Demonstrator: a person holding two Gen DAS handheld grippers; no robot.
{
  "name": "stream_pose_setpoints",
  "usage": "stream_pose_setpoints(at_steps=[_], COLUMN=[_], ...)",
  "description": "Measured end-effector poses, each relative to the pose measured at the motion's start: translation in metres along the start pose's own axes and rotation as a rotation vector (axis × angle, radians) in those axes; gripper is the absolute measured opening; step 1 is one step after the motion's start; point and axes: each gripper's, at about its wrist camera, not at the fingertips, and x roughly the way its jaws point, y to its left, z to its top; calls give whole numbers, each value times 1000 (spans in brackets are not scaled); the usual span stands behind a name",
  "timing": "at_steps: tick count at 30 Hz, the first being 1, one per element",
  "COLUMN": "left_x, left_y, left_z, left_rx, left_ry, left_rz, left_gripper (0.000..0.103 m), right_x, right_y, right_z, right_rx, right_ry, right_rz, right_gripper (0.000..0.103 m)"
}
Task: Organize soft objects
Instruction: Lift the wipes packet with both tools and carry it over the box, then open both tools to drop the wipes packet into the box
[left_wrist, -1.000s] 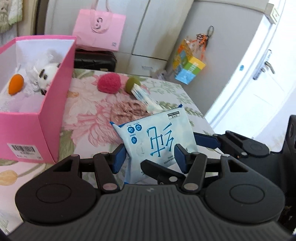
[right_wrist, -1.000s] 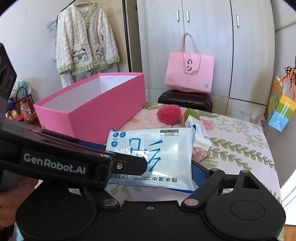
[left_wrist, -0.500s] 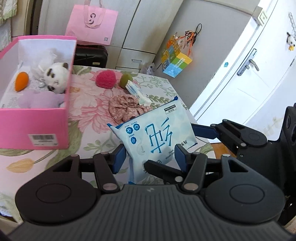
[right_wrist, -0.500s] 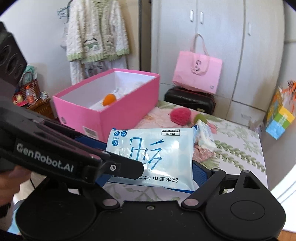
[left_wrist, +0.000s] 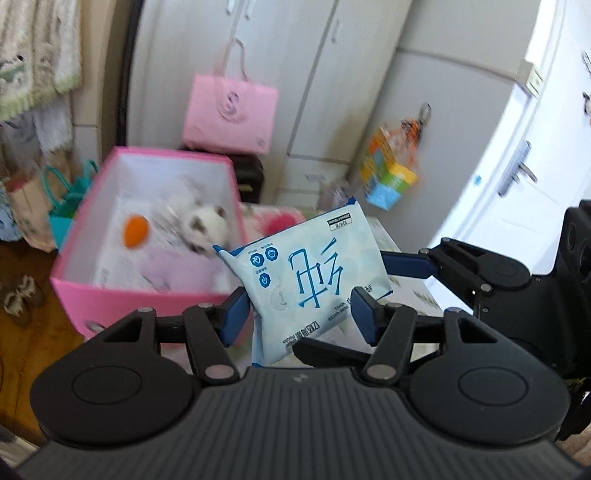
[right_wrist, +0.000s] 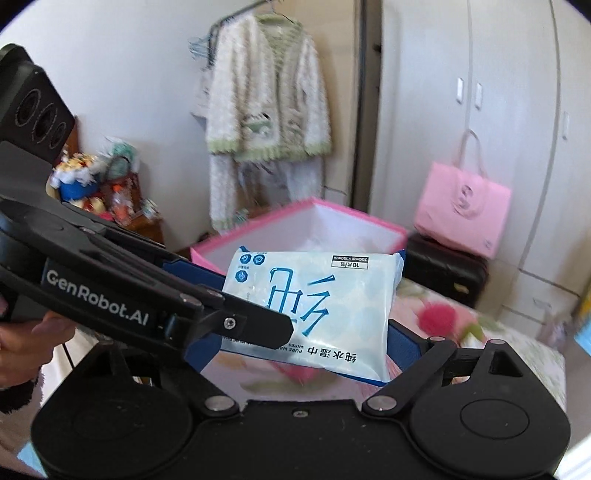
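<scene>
The wipes pack (left_wrist: 310, 277) hangs in the air in front of the pink box (left_wrist: 122, 306), held between both grippers: the left gripper (left_wrist: 299, 314) spans its lower end about half open, the right gripper (right_wrist: 306, 325) spans its long sides nearly at full width, and both sets of jaws are opening with the pack between them. It looks light, limp and slick-skinned (a film pouch that buckles under pressure). So I would grip it across the flat body, not at the crimped end seams.
</scene>
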Motion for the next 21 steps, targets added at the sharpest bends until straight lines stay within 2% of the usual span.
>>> stream_pose_setpoints(at_steps=[3,8,10,12,15,18,21], left_x=[-1,17,26,35,51,69,86], left_y=[25,63,75,83,96,109,118], left_z=[11,27,32,36,45,52,57], left_rx=[-46,-83,-69,-46,-43,-46,-35], left_ry=[-48,-76,-82,-101,-100,-73,-45], left_rz=[24,63,102,145,178,199,223], left_gripper=[58,58,58,58,58,59,59], right_x=[16,57,75,92,118,143,165], right_y=[6,0,-8,-16,-29,-41,-50], right_z=[13,34,41,45,49,51,52], right_rx=[-33,-29,0,21,53,112,148], right_ry=[-44,-36,-20,12,59,96,138], right_rz=[22,87,110,127,163,177,197], right_gripper=[96,94,84,62,40,28,26])
